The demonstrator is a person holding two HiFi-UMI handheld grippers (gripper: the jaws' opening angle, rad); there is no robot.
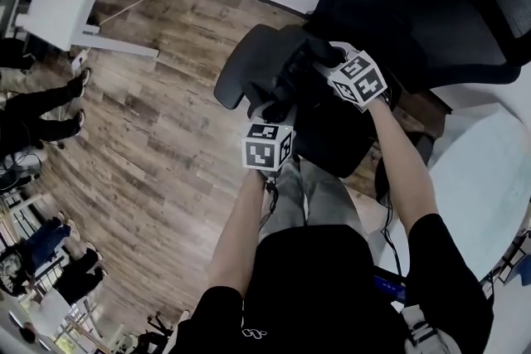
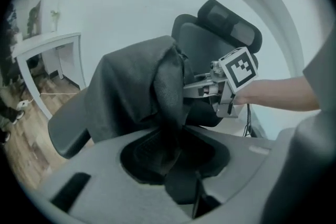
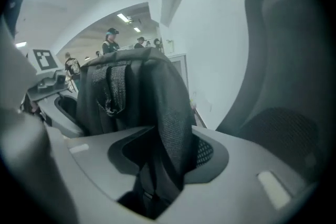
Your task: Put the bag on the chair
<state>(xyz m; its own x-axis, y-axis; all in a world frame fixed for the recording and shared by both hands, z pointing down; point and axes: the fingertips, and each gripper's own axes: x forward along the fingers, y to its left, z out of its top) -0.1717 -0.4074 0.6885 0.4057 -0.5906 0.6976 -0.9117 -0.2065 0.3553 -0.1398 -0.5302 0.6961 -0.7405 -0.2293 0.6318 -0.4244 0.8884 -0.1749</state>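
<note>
As left gripper, right gripper jaws ease apart, bag fabric pinched in both, at chair.

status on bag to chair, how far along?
Done: the bag is over the chair seat. In hand: the jaws of the left gripper and right gripper are opening, with bag fabric between each pair. Left: get the fabric clear of the jaws and pull both grippers away. Whether the bag rests fully on the seat can't be told.
</note>
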